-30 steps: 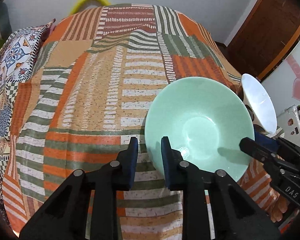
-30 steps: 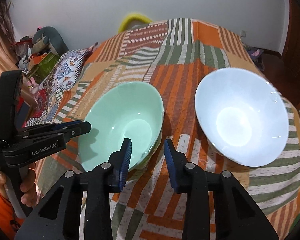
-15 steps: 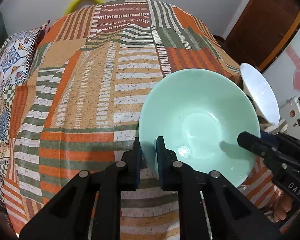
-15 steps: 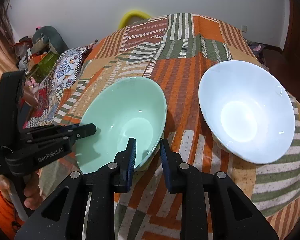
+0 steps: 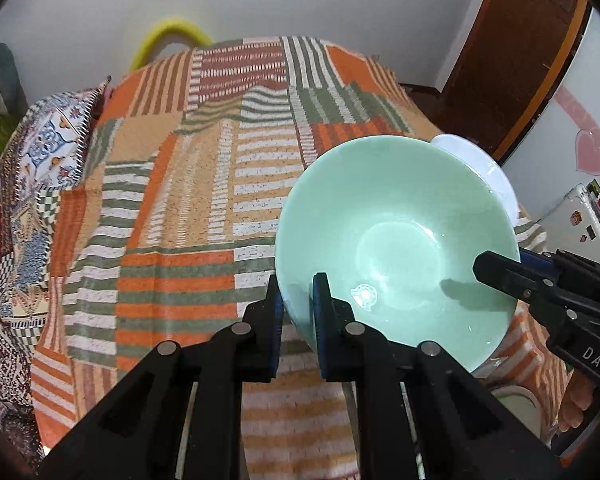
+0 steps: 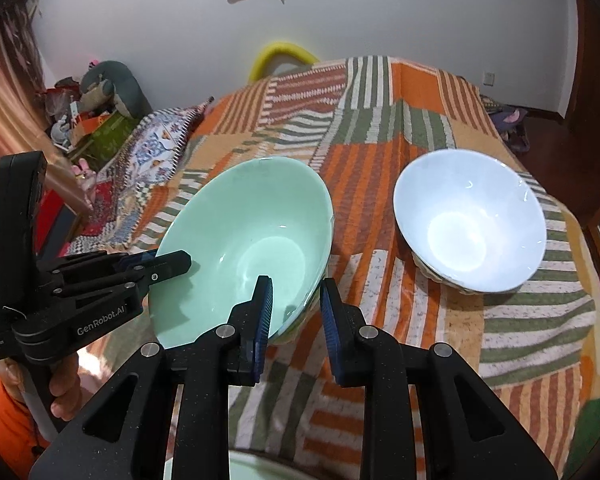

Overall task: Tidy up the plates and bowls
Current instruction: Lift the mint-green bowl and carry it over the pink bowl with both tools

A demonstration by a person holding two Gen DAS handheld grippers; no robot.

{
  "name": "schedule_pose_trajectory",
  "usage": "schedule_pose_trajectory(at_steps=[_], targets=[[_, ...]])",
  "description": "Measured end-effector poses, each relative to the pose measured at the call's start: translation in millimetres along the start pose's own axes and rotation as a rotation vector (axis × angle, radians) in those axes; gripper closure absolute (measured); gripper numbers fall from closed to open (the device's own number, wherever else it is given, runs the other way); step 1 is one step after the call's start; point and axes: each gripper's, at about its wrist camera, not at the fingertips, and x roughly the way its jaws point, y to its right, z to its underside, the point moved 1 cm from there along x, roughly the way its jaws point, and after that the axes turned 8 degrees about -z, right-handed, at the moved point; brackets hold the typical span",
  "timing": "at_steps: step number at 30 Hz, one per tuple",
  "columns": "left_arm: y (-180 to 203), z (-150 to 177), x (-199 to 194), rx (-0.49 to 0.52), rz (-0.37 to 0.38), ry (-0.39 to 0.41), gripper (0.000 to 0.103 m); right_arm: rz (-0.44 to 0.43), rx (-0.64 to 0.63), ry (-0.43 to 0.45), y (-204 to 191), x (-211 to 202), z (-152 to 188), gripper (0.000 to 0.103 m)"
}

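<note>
A pale green bowl (image 5: 400, 220) hangs tilted just above the striped bedspread (image 5: 200, 200). My left gripper (image 5: 298, 292) is shut on its near left rim, one pad inside and one outside. My right gripper (image 5: 496, 270) is clamped on the opposite rim. In the right wrist view the green bowl (image 6: 252, 216) sits between the right gripper (image 6: 296, 300) and the left gripper (image 6: 180, 260). A white bowl (image 6: 468, 220) rests to the right on the bedspread (image 6: 420, 128), seemingly on top of another dish. In the left wrist view the white bowl (image 5: 488, 172) peeks out behind the green one.
A patterned pillow (image 5: 56, 136) lies at the bed's left edge, and a yellow curved object (image 5: 172, 36) stands behind the far edge. A wooden door (image 5: 520, 60) is at the right. Another pale rim (image 6: 240, 468) shows below the grippers. A hand (image 6: 64, 392) holds the left gripper.
Both grippers closed onto the green bowl's rim and rose with it. The bowl has lifted off the bedspread, and the white bowl has stayed put.
</note>
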Motion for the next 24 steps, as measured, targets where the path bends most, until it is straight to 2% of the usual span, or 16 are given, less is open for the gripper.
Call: schedule_pose_trajectory(at_steps=[12,24], targets=[[3.8,26.2,-75.5,-0.003,-0.017,0.086,0.090,-0.034,-0.036,0.072,-30.9,-44.8,13.4,0.081],[4.7,67.8,-145.3,-0.008,-0.029,0.168,0.090,-0.083,-0.053,0.120,-55.2,-80.7,41.4,0.081]])
